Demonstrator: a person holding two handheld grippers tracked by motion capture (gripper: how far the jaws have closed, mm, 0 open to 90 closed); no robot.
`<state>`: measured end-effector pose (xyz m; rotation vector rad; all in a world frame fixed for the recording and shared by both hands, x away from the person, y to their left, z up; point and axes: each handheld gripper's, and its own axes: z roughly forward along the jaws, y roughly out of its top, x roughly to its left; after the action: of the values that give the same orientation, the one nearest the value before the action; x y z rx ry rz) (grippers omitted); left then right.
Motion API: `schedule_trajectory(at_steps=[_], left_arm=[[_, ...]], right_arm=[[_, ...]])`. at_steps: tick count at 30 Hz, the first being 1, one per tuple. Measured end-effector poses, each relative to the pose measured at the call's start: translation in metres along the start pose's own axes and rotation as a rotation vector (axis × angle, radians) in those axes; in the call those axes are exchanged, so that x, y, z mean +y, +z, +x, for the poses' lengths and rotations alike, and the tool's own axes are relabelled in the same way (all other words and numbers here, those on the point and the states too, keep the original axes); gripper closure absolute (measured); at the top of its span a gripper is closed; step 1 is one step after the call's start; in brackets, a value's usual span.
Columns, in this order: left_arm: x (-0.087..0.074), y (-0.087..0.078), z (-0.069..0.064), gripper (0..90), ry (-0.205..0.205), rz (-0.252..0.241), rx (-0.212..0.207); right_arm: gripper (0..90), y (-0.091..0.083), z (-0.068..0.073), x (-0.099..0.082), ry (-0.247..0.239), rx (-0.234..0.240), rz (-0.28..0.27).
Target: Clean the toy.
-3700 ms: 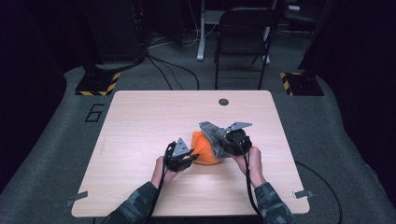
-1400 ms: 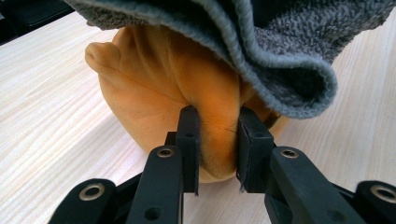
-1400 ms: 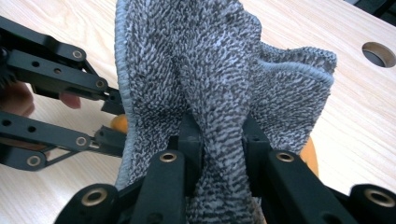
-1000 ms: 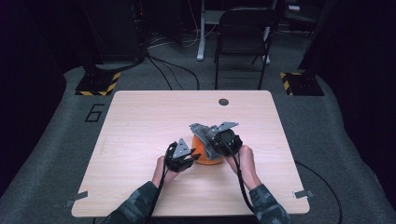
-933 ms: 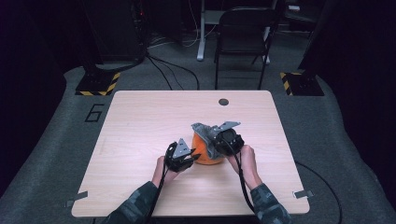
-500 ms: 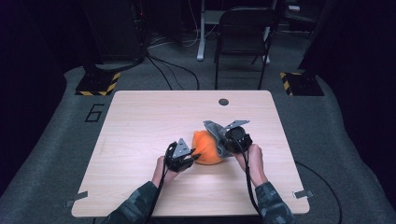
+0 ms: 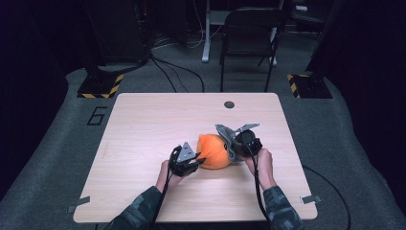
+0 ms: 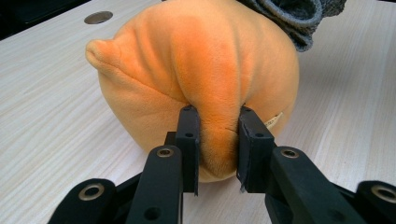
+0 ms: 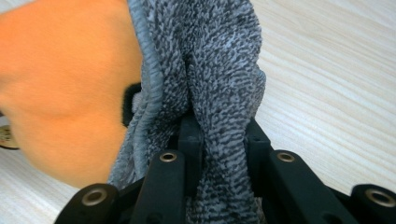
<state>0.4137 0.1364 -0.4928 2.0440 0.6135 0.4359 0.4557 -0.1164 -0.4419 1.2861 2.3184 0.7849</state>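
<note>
A round orange plush toy (image 7: 214, 151) lies on the table's near middle. My left gripper (image 7: 200, 160) is at its left side, shut on a pinched fold of the orange plush (image 8: 201, 70), which bulges between the pads of the left gripper (image 8: 218, 140). A grey knitted cloth (image 7: 225, 132) wraps the toy's right side. My right gripper (image 7: 235, 148) is shut on it. In the right gripper view the grey cloth (image 9: 219, 70) runs between the jaws of the right gripper (image 9: 222, 135), with the orange plush (image 9: 60, 93) beside it. The cloth's edge (image 8: 292, 18) shows over the toy.
The light wooden table (image 7: 158, 120) has a round dark hole (image 7: 229, 104) near its far edge. A black chair (image 7: 249, 28) stands on the floor beyond the table. Yellow-black striped blocks (image 7: 100, 86) sit on the floor at the far left and right.
My right gripper has moved to the right with the grey cloth, and more of the orange toy shows. The left gripper has stayed in place on the toy.
</note>
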Motion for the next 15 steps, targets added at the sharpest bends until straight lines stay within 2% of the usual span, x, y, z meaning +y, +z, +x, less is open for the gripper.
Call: schedule_trajectory(at_steps=[9,13,15], left_arm=[[0.0,0.0,0.0,73.3,-0.001,-0.001,-0.001],[0.0,0.0,0.0,73.3,-0.003,-0.001,-0.002],[-0.001,0.0,0.001,73.3,-0.006,-0.001,-0.002]], right_arm=[[75.2,0.014,-0.009,-0.009,0.023,-0.015,0.038],[75.3,0.023,-0.011,-0.014,0.038,-0.026,0.081],[75.3,0.031,-0.011,-0.017,0.025,-0.028,0.1]])
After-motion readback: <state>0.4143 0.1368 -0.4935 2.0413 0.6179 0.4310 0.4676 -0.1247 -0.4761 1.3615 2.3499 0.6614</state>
